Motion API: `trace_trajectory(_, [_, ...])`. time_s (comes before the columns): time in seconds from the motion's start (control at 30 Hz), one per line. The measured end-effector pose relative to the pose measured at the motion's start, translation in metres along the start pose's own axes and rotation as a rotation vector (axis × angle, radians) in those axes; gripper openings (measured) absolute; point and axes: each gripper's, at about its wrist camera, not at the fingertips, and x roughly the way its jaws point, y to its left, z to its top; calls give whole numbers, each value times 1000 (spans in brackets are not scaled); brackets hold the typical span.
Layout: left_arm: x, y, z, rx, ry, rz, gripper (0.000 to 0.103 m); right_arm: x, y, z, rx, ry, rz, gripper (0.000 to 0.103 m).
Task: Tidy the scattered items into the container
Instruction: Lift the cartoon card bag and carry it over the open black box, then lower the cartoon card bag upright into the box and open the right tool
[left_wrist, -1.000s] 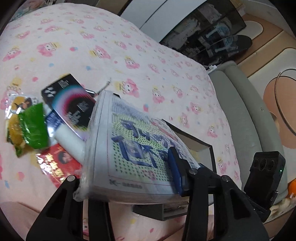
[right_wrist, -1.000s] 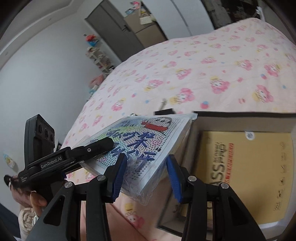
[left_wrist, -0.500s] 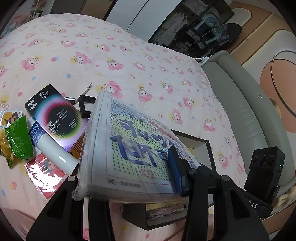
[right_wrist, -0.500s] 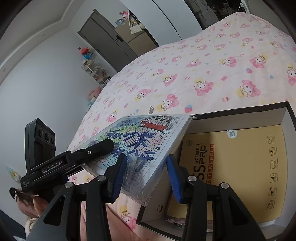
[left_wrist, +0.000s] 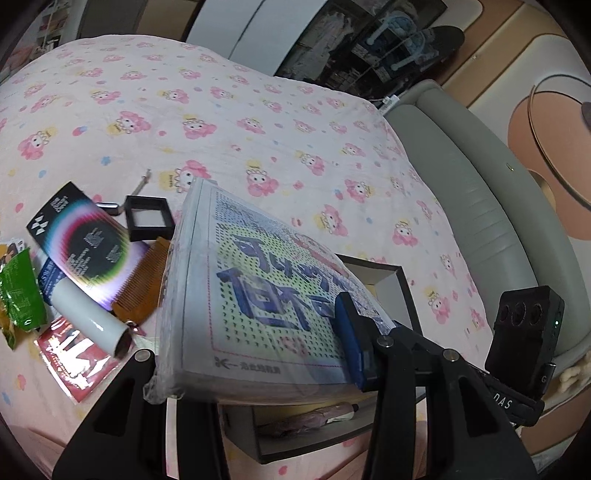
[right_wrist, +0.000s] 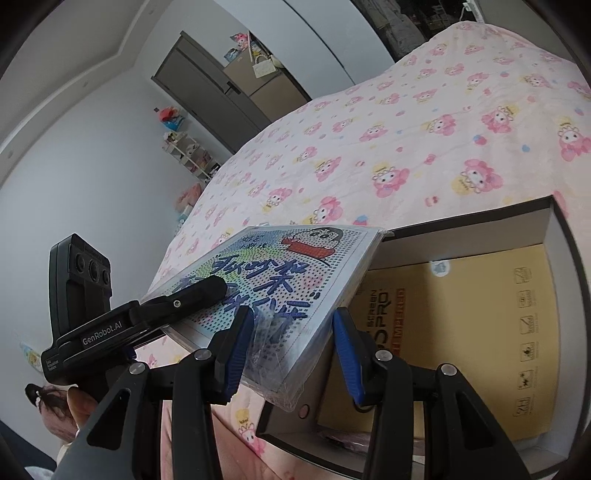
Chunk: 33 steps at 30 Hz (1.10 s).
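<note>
A flat plastic-wrapped bead-art pack (left_wrist: 258, 280) with blue lettering and a cartoon figure is clamped in my left gripper (left_wrist: 258, 354), tilted above the bed. In the right wrist view the left gripper (right_wrist: 199, 293) pinches the pack (right_wrist: 280, 280) from the left, over the left corner of the black box (right_wrist: 461, 216). My right gripper (right_wrist: 290, 349) is open, its blue pads (right_wrist: 236, 347) either side of the pack's near corner. A yellow screen-protector package (right_wrist: 461, 314) lies inside the box.
Scattered on the pink cartoon-print bedspread (left_wrist: 221, 110) at the left: a black rainbow-print box (left_wrist: 81, 243), a brown comb (left_wrist: 144, 280), a white tube (left_wrist: 88, 317), a green packet (left_wrist: 18, 295), a red packet (left_wrist: 70, 354), a small black square case (left_wrist: 147, 218). A grey headboard (left_wrist: 480, 206) stands at the right.
Both grippers have risen and drawn back a little with the pack still held. More of the box's inside and the scattered items has come into view.
</note>
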Motion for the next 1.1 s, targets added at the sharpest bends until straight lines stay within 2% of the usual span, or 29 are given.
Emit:
trace_trajectory(0.23, [20, -19, -16, 27, 46, -34, 44, -19, -26, -9, 45, -14, -29, 40])
trace_trajectory(0.47, [40, -20, -33, 11, 91, -28, 44, -10, -48, -17, 101, 34, -70, 40])
trace_trajectory(0.63, [53, -19, -41, 23, 145, 23, 42, 5, -59, -20, 114, 79, -124, 39])
trace_trajectory(0.83, [58, -8, -50, 5, 194, 95, 44, 18, -75, -25, 157, 120, -177, 37])
trace_trajectory(0.97, [47, -1, -49, -2, 169, 127, 43, 22, -81, -27, 163, 135, -241, 37])
trace_trajectory(1.07, [32, -8, -45, 56, 97, 242, 42, 25, -80, -29, 150, 148, -276, 37])
trace_trajectory(1.1, [30, -10, -44, 71, 88, 250, 42, 26, -80, -30, 147, 157, -279, 37])
